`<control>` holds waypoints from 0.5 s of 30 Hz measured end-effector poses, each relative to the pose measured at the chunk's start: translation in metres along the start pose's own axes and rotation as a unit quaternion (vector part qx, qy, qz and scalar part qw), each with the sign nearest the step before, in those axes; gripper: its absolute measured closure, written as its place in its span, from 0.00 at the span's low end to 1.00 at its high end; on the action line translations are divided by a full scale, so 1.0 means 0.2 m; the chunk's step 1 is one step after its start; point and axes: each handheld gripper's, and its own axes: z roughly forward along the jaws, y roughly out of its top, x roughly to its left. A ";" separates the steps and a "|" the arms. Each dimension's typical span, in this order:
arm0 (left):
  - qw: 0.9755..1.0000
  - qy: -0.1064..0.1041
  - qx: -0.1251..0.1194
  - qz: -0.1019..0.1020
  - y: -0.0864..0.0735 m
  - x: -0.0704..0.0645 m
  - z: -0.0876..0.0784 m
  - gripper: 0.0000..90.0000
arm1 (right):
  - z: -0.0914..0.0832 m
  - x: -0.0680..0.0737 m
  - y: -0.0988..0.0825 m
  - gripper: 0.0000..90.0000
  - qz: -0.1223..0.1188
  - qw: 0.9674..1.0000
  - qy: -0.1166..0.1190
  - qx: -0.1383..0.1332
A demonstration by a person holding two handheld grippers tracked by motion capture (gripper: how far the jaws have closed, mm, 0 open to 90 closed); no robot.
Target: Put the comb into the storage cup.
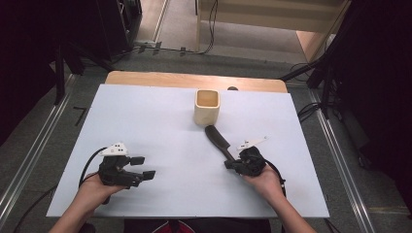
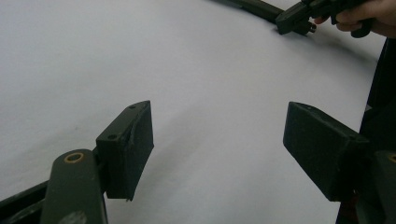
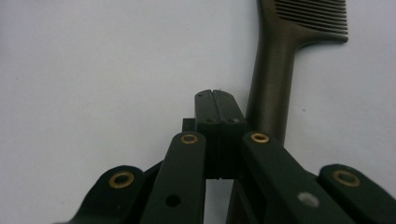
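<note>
1. The right gripper [image 3: 217, 100] was seen with its jaws pressed together, nothing between them, just beside the handle of the black comb [image 3: 275, 79].
2. The comb was laid on the white table [image 1: 160, 126], near the beige cup [image 1: 207, 107].
3. The left gripper [image 2: 219, 149] was held with jaws spread wide, empty.

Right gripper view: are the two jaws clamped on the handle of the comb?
No. The right gripper has its jaws shut pad to pad on nothing, and the comb handle lies beside them.

Overhead forward-down; claw-mounted close-ups sharing comb [image 3: 280, 70].
</note>
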 end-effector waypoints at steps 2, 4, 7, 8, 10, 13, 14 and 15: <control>1.000 0.000 0.000 0.000 0.00 0.00 0.00 0.28 | -0.01 -0.01 0.00 0.97 0.004 1.000 -0.003 0.000; 1.000 -0.001 0.000 0.000 0.00 0.00 0.00 0.28 | -0.01 -0.03 -0.01 0.97 0.008 1.000 -0.004 -0.002; 1.000 -0.001 0.000 0.000 0.00 0.00 0.00 0.28 | -0.03 -0.05 -0.01 0.97 0.008 1.000 -0.009 -0.002; 1.000 -0.002 0.000 0.000 0.00 0.00 0.00 0.28 | -0.03 -0.06 -0.02 0.97 0.010 1.000 -0.010 -0.002; 1.000 -0.001 0.000 0.000 0.00 0.00 0.00 0.28 | -0.04 -0.07 -0.02 0.97 0.011 1.000 -0.011 -0.002; 1.000 -0.002 0.000 0.000 0.00 0.00 0.00 0.28 | -0.05 -0.09 -0.02 0.97 0.011 1.000 -0.022 -0.002; 1.000 -0.001 0.000 0.000 0.00 0.00 0.00 0.28 | -0.06 -0.10 -0.03 0.97 0.014 1.000 -0.025 -0.002; 1.000 -0.002 0.000 0.000 0.00 0.00 0.00 0.28 | -0.06 -0.10 -0.03 0.97 0.020 0.999 -0.029 -0.002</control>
